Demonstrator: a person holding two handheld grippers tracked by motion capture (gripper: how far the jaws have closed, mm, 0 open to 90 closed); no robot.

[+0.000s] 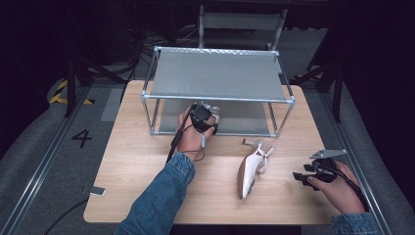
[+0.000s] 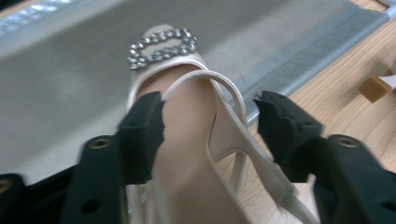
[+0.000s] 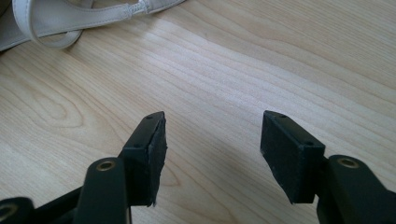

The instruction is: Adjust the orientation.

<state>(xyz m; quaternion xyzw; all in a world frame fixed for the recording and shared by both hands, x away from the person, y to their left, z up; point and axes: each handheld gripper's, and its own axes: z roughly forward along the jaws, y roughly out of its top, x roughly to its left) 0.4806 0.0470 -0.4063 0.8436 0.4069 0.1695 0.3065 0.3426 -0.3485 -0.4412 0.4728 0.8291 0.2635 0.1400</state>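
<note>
A cream heeled sandal with a rhinestone buckle (image 2: 163,46) lies with its toe on the grey lower shelf (image 2: 56,93) of a metal rack (image 1: 218,73). My left gripper (image 2: 209,100) stands open around its heel end; the right pad is clear of the strap and the left pad sits at the sole's edge. From above, that gripper (image 1: 208,117) is at the rack's front. A matching sandal (image 1: 252,169) lies on its side on the wooden table (image 1: 147,161). My right gripper (image 1: 299,177) rests open to its right, nothing between its jaws (image 3: 212,121); the sandal's strap (image 3: 70,18) lies farther off.
The rack has a grey upper shelf (image 1: 215,76) over the lower one, leaving a low gap. A chair (image 1: 240,22) stands behind the table. A small flat device (image 1: 97,191) lies at the table's front left corner. The second sandal's tan heel tip (image 2: 373,88) points toward the rack.
</note>
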